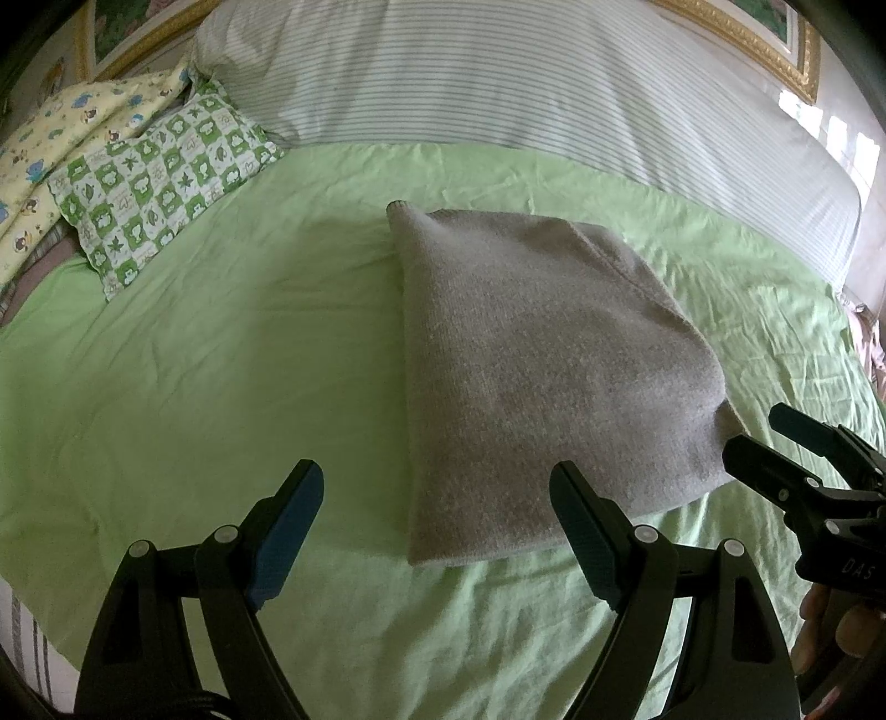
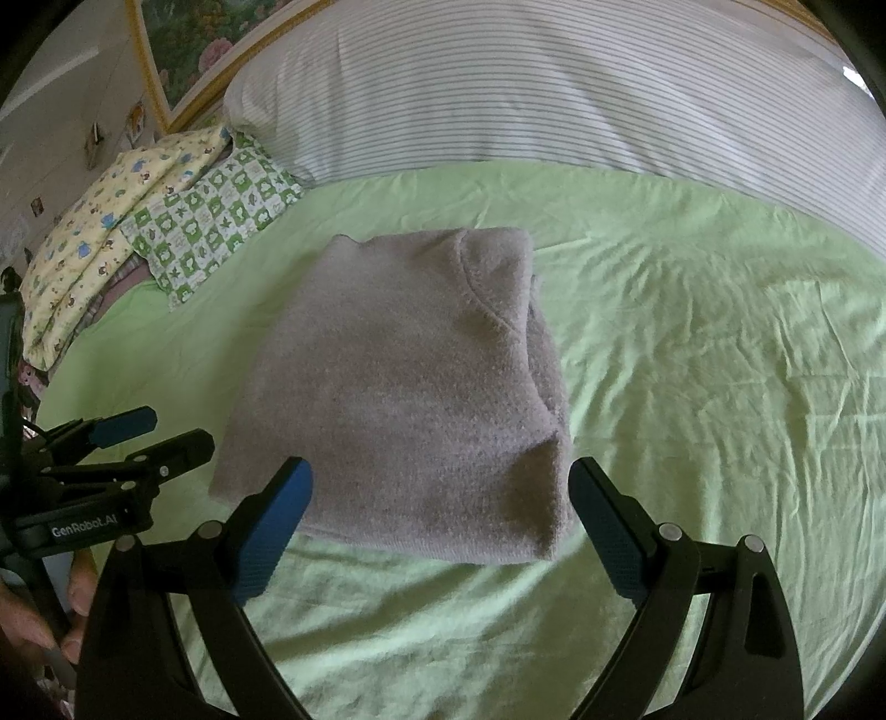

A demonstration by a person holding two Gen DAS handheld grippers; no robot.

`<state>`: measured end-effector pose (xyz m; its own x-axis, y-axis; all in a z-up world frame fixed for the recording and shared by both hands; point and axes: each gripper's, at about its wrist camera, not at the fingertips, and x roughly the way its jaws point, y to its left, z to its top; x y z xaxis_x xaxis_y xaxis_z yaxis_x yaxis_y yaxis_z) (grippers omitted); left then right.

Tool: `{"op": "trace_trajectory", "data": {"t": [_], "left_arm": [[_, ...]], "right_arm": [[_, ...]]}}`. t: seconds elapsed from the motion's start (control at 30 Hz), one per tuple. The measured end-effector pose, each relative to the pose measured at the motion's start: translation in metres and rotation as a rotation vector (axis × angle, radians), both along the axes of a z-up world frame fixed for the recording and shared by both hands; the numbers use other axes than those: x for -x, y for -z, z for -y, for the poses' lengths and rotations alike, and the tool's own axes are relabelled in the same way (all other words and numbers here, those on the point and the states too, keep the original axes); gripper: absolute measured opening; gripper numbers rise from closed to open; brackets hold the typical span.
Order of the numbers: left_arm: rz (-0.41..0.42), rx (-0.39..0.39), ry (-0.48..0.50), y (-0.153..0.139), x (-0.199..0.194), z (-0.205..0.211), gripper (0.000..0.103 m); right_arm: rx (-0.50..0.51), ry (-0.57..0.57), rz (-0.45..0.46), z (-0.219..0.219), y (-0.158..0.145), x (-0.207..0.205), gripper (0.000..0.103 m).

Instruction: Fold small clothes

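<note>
A grey knit garment (image 1: pixel 531 365) lies folded into a thick rectangle on the green bedsheet (image 1: pixel 221 360). In the right wrist view it (image 2: pixel 410 387) sits just ahead of the fingers, with a curved seam showing on its top. My left gripper (image 1: pixel 437 487) is open and empty, held above the garment's near left corner. My right gripper (image 2: pixel 437 482) is open and empty, held just above the garment's near edge. Each gripper shows in the other's view, the right one (image 1: pixel 775 437) by the garment's near right corner and the left one (image 2: pixel 166 426) at its left side.
A large striped pillow (image 1: pixel 526 83) spans the head of the bed. A green checked pillow (image 1: pixel 160 183) and a yellow printed pillow (image 1: pixel 55 144) lie at the far left. A gold picture frame (image 1: pixel 775 50) hangs behind. Wrinkled sheet (image 2: pixel 720 360) stretches right of the garment.
</note>
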<state>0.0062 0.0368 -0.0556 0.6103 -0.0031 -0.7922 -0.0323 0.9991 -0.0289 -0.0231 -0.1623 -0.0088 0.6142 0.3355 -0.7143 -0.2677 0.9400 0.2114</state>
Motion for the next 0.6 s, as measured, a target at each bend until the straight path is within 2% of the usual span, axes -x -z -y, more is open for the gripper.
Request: {"op": "trace_trajectory", "data": {"t": [0.6], "left_arm": [[-0.006, -0.002, 0.01, 0.0, 0.0004, -0.0003, 0.085]], "right_arm": [[-0.002, 0.0, 0.0, 0.0018, 0.0005, -0.0002, 0.094]]}}
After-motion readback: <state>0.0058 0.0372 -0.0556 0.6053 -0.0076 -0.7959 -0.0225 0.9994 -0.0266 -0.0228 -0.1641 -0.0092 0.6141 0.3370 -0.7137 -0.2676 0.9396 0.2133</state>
